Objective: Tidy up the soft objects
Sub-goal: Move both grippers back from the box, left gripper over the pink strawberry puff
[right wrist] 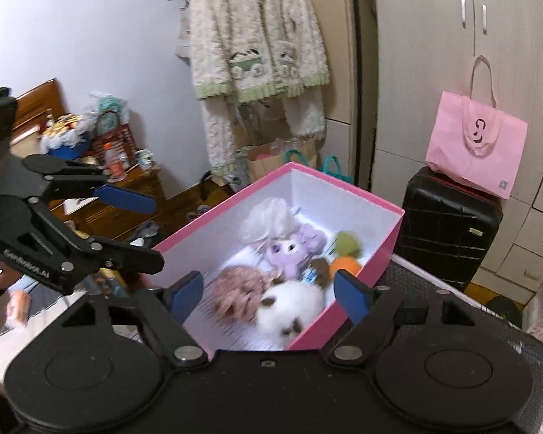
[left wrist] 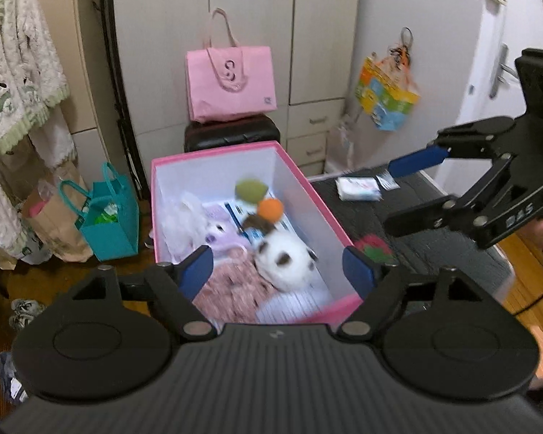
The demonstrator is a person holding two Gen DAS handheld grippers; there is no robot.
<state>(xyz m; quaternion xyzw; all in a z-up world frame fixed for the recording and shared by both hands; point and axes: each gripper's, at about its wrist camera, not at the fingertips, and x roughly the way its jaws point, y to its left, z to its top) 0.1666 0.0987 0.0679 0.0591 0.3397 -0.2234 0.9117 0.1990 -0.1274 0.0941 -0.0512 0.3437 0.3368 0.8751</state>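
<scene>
An open pink box (left wrist: 213,152) (right wrist: 344,186) with white walls holds the soft toys. Inside lie a white plush with brown patches (left wrist: 286,260) (right wrist: 293,307), a pink fluffy piece (left wrist: 231,289) (right wrist: 239,289), a purple plush (left wrist: 221,231) (right wrist: 289,253), a white fluffy piece (left wrist: 184,220) (right wrist: 268,220) and an orange and green carrot plush (left wrist: 270,208) (right wrist: 344,266). My left gripper (left wrist: 277,271) (right wrist: 155,231) is open above the box's near end, holding nothing. Beside it, my right gripper (right wrist: 269,294) (left wrist: 398,195) is open and holds nothing either.
A dark quilted surface (left wrist: 434,246) right of the box carries a red and green soft item (left wrist: 374,247) and a tissue pack (left wrist: 356,188). Behind the box a pink tote (left wrist: 231,83) sits on a black suitcase (right wrist: 449,228). A teal bag (left wrist: 108,220) stands on the floor.
</scene>
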